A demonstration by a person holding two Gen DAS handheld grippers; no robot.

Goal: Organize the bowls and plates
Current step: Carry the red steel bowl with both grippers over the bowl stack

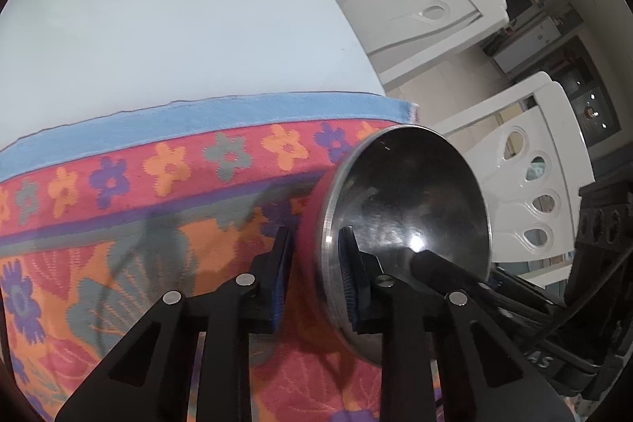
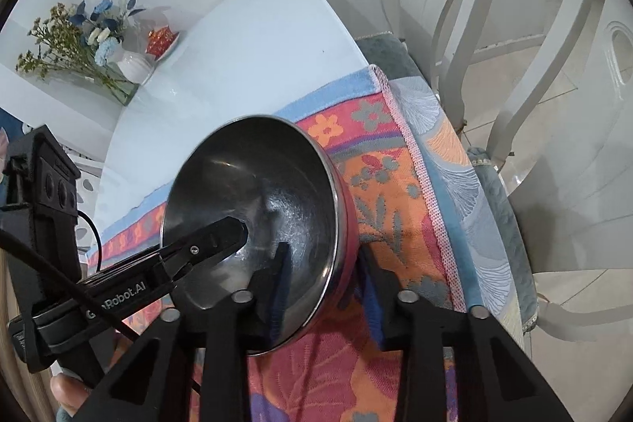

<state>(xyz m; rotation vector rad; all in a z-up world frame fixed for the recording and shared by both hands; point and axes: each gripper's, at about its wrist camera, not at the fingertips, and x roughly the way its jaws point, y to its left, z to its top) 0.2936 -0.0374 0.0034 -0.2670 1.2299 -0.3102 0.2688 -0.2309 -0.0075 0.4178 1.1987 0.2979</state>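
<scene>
Bowl (image 1: pixel 407 224), steel inside, red outside, tilted above floral cloth (image 1: pixel 138 224) at table's (image 1: pixel 178 26) near right edge. Left gripper (image 1: pixel 314 275) jaws straddle its rim, apart. Right gripper (image 2: pixel 328 283) jaws also straddle rim, apart. Vase (image 2: pixel 132 66) far left; chairs (image 1: pixel 530 165) right.
</scene>
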